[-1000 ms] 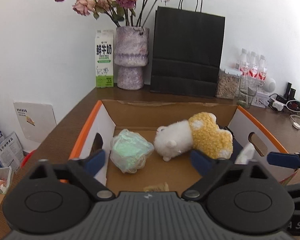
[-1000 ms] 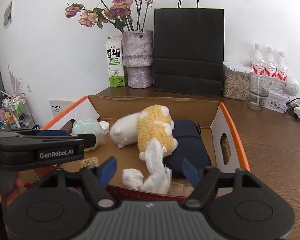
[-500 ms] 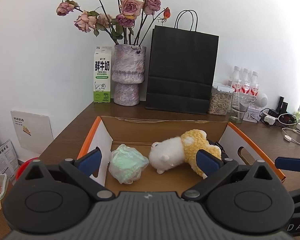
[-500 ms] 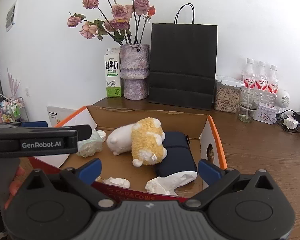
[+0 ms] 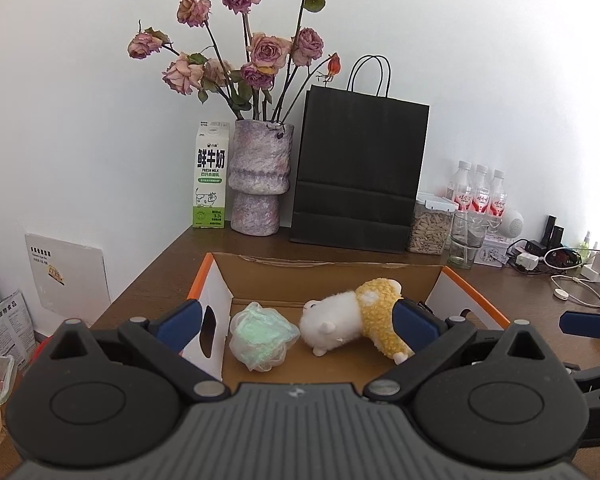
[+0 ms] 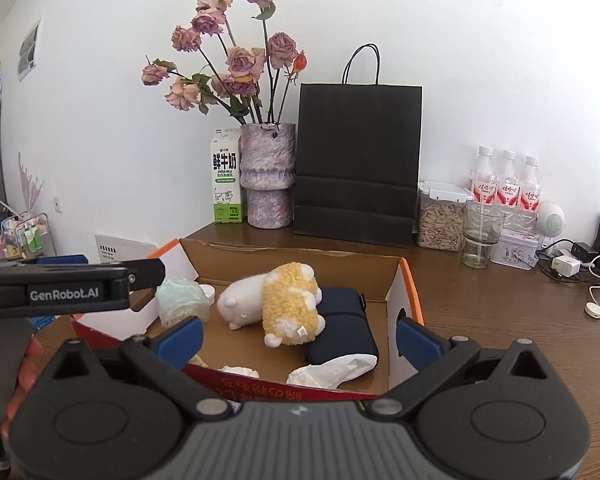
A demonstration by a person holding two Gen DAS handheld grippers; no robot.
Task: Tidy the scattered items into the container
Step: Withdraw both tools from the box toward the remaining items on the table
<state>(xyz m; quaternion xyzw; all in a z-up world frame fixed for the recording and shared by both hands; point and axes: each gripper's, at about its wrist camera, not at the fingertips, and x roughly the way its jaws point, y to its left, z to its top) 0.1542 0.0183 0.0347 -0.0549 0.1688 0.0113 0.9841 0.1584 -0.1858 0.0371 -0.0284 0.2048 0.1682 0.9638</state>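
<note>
An open cardboard box with orange rims stands on the wooden table. Inside lie a white and yellow plush toy, a green item in clear wrap, a dark blue pouch and crumpled white tissues. My left gripper is open and empty, held back above the box's near edge. My right gripper is open and empty, also above the near edge. The left gripper shows from the side in the right wrist view.
At the back stand a milk carton, a vase of dried roses, a black paper bag, a seed jar, a glass and water bottles. Cables and chargers lie at the right.
Both grippers have pulled back and up from the box. The right gripper let go of the white tissue, which now lies in the box by the blue pouch.
</note>
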